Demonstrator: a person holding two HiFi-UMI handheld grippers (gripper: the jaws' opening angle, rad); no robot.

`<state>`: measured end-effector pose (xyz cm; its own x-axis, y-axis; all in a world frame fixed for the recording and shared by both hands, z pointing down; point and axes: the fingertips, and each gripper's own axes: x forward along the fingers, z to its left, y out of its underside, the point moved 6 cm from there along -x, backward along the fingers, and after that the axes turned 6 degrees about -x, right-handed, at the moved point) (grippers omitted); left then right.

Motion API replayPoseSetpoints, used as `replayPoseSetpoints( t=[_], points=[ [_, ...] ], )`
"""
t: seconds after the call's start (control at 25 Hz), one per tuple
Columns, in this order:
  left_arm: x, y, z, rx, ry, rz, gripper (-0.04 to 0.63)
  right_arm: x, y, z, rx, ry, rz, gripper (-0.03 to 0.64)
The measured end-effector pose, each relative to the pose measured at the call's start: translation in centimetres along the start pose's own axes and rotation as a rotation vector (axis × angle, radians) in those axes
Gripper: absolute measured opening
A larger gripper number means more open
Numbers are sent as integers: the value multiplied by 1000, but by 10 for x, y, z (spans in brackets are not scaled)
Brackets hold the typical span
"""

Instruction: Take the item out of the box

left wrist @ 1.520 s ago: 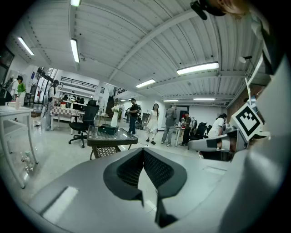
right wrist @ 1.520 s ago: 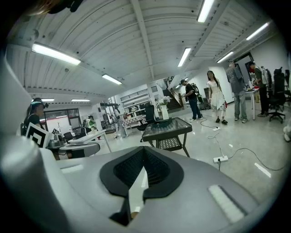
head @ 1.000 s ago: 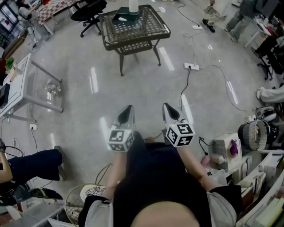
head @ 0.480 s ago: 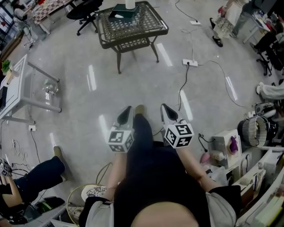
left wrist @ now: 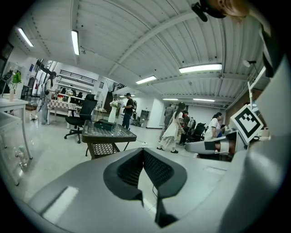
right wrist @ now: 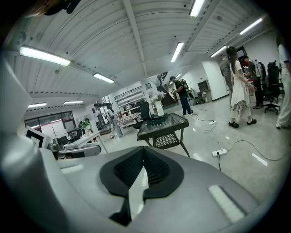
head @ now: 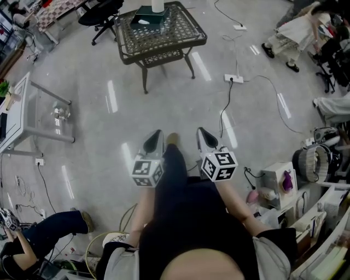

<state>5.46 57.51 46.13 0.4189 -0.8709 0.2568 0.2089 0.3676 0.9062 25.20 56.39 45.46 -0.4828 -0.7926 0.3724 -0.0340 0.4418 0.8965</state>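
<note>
Task not under way at hands yet. The box (head: pixel 149 17), dark and flat, sits at far edge of mesh-top table (head: pixel 175 30), next to a white cylinder (head: pixel 157 5), well apart from both tools across open floor (head: pixel 104 120). Lid state and the item inside: too small to tell from any view. Left gripper (head: pixel 155 140) and right gripper (head: pixel 206 139) are held side by side at waist level, noses pointing fwd and slightly down twd the table, near each other but not touching. Judgement: carry posture. Tools are tucked close to the body and aimed at the target, so both cams hold the table in frame during approach. One leg (head: pixel 174 164) is stretched fwd between the grippers, reads as mid-stride. Power strip (head: pixel 234 79) w/ trailing cable lies on floor to the right of the path; possible trip risk, though off the direct line. Jaws: left gripper view shows the ribbed pads meeting at the tips, nothing between them, only floor and table beyond. Right gripper view shows the same: tips together, fully closed, empty. Neither gripper touches anything. Next move likely needs closing the distance, then opening at least one pair before reaching for the box; the other could steady the box body.
</note>
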Motion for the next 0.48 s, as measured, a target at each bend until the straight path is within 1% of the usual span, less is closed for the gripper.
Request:
replayPoseSetpoints(
  t=[0.2, 0.48],
  points=[
    [24, -13, 12, 15, 1, 13, 8, 26, -17, -9, 12, -1, -14, 0],
    [61, -44, 40, 13, 17, 24, 8, 72, -41, -13, 26, 17, 7, 1]
  ],
)
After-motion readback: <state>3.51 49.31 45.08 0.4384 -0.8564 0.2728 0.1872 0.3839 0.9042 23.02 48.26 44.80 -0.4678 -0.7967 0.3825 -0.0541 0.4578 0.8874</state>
